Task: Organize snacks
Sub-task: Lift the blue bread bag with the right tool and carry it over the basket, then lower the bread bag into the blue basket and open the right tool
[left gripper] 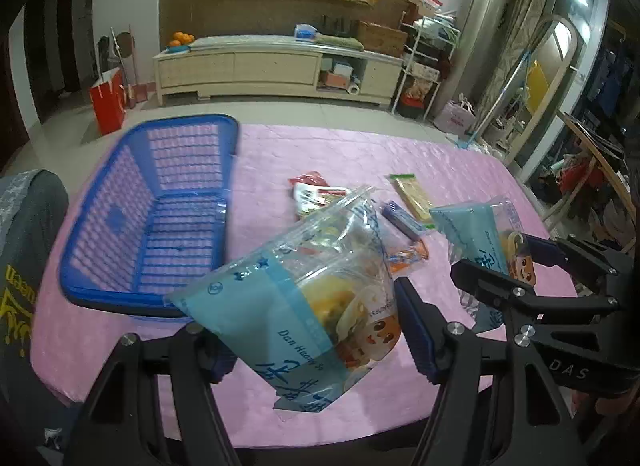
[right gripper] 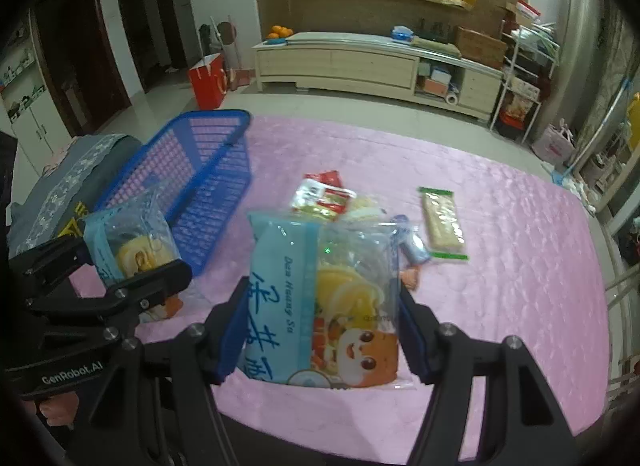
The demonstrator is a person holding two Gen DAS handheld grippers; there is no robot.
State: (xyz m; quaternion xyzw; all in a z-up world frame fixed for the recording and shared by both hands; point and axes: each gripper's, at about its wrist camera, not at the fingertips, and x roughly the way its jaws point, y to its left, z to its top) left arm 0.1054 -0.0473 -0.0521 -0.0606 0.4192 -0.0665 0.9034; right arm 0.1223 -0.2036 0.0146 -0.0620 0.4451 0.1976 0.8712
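Tongs: left tongs pinch crinkly clear-and-blue snack bag | right tongs pinch matching bag | slatted blue basket

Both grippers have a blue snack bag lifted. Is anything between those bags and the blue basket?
Nothing visible. The left gripper holds its snack bag beside the near rim of the blue basket, which is empty. The right gripper and its bag have bare pink tablecloth toward the basket; loose snacks lie farther back.
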